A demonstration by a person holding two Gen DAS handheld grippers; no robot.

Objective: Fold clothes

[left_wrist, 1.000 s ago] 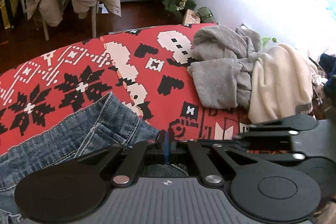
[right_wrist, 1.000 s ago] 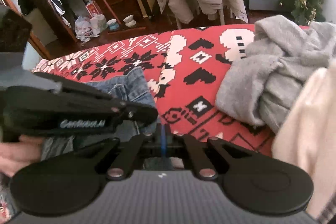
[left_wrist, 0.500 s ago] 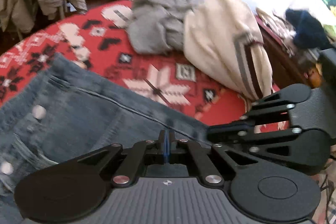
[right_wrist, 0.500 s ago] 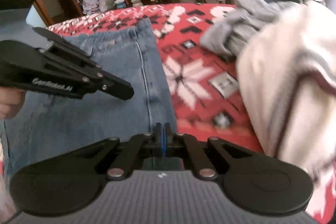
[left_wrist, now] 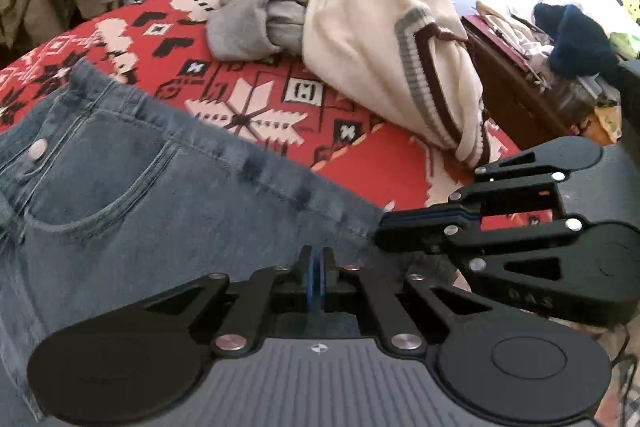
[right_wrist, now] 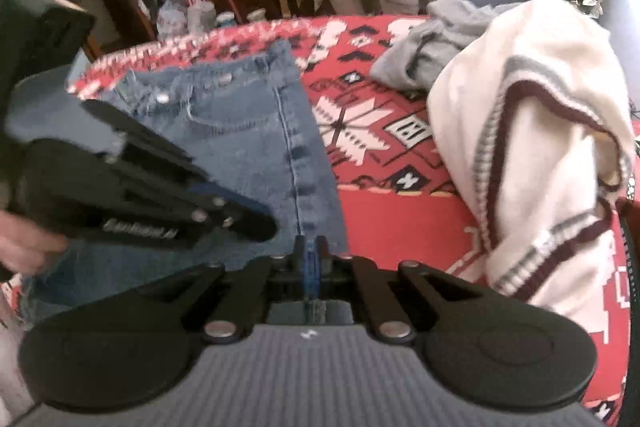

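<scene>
Both sets of jaws pinched on the jeans, with the denim spread flat on the red patterned worktop.

The jeans (left_wrist: 152, 195) run from my closed jaws away and to the left, waistband at the far end; my left gripper (left_wrist: 316, 267) and right gripper (right_wrist: 310, 259) each appear to have pinched the near edge, side by side. By my judgement I am laying the cloth out or drawing it over for a fold; either way it calls for both grips moving together. Beyond, to the right, lie a cream sweater (left_wrist: 384, 39) and a grey garment (left_wrist: 260, 15), heaped.
</scene>
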